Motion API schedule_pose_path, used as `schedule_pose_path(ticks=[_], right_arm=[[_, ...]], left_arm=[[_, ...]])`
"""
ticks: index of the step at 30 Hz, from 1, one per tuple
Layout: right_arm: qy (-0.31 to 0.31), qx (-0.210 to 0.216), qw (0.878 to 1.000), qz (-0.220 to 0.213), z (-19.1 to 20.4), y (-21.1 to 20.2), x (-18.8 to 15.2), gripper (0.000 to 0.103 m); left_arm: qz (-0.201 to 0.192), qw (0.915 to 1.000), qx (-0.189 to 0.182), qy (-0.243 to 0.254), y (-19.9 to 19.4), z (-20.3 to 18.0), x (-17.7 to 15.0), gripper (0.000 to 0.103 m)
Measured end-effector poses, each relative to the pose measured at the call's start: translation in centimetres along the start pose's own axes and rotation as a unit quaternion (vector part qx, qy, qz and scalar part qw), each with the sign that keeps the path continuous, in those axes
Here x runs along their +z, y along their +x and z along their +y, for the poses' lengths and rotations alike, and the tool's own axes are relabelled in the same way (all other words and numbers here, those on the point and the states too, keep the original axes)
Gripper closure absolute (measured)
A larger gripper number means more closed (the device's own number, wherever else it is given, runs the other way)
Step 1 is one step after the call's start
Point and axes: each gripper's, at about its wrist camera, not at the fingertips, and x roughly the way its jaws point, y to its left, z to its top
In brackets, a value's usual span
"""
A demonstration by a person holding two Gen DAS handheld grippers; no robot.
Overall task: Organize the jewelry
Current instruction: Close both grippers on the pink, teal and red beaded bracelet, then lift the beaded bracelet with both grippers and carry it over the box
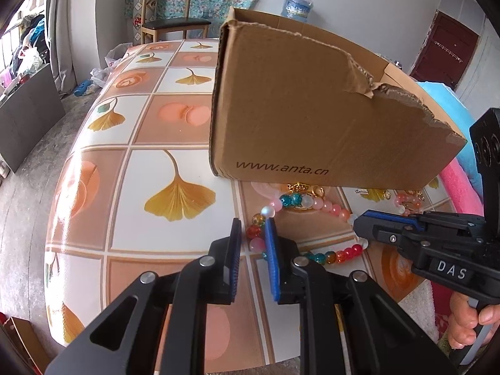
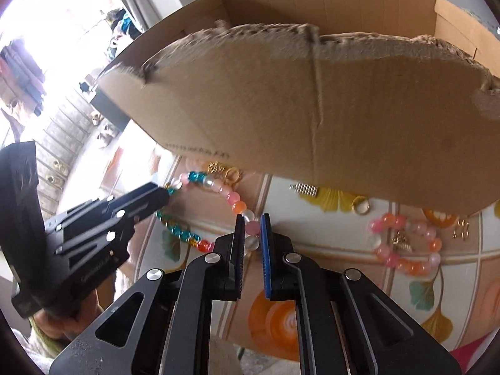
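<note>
Two bead strings lie on the bench (image 1: 175, 168) before one torn box (image 1: 312, 118): a long necklace (image 2: 232, 201) of pink, teal and orange beads, and at its 3 o'clock a small bracelet (image 2: 406, 243), with gold bits strewn between. The left claw (image 1: 253, 234) is nearly closed on beads at the loop's 9 o'clock side. The right claw (image 2: 252, 229) pinches a pink bead at its 4 o'clock side.
</note>
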Motion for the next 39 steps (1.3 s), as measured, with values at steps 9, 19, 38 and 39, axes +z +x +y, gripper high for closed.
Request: schedule_pose_path(ticks=[9,19,38,39], right_arm=[[-0.042,-0.03,0.999,-0.008,2.0,0.7,0.8,0.084],[-0.077,-0.062,0.995,-0.018,4.3,1.4,0.4,0.092],[-0.085,-0.027,0.993,-0.083,4.2,-2.1,0.6,0.095],[-0.09,-0.024,0.992,-0.09,4.3,-2.6,0.8,0.095]], left_arm=[[0.013,0.9997,-0.022,0.0,-0.1,0.3,0.0,0.082],[0.007,0.9998,-0.008,0.017,0.0,-0.6,0.0,0.077],[-0.054,0.996,0.052,0.048,-3.1,-2.3,0.6,0.094],[-0.06,0.9955,0.053,0.05,-3.7,-2.5,0.7,0.094]])
